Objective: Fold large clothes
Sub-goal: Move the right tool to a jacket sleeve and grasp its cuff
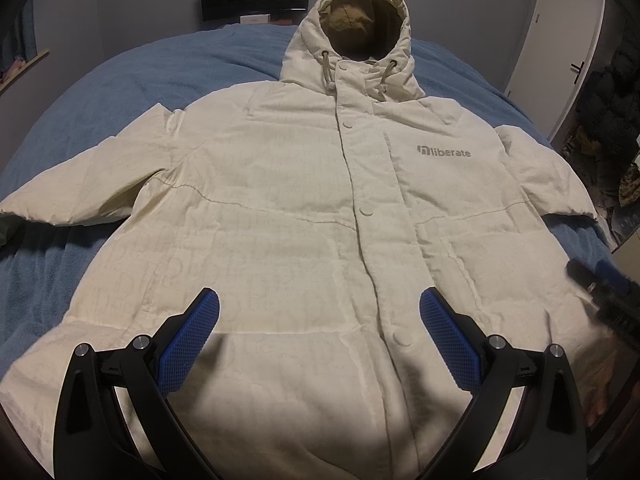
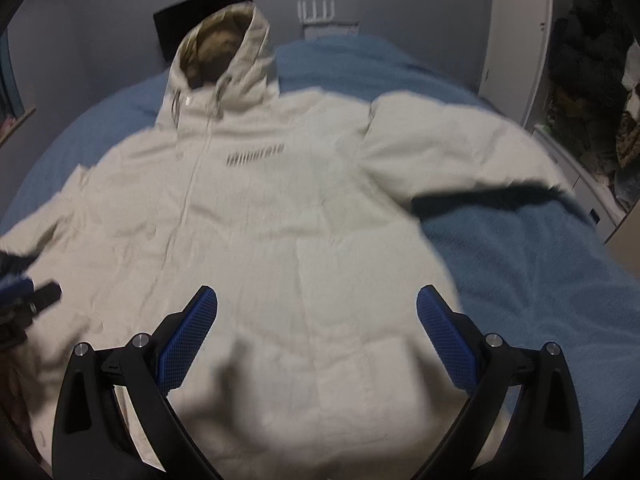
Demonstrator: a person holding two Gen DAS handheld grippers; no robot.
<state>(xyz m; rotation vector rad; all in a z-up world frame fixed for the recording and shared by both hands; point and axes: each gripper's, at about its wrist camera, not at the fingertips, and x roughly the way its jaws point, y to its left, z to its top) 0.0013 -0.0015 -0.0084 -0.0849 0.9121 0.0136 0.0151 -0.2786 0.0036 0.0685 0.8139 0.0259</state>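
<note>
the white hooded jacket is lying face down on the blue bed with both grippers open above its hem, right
Not quite: the jacket lies face up, not face down. The left wrist view shows its front snaps, chest logo and open hood. The rest holds: it is on the blue bed, with the left gripper and right gripper open above its hem.

On the cream padded hooded jacket [image 1: 304, 208] I read grey chest lettering "liberate" [image 1: 444, 152] beside a small square logo; in my right wrist view it seems the same print, too blurred to read.
</note>
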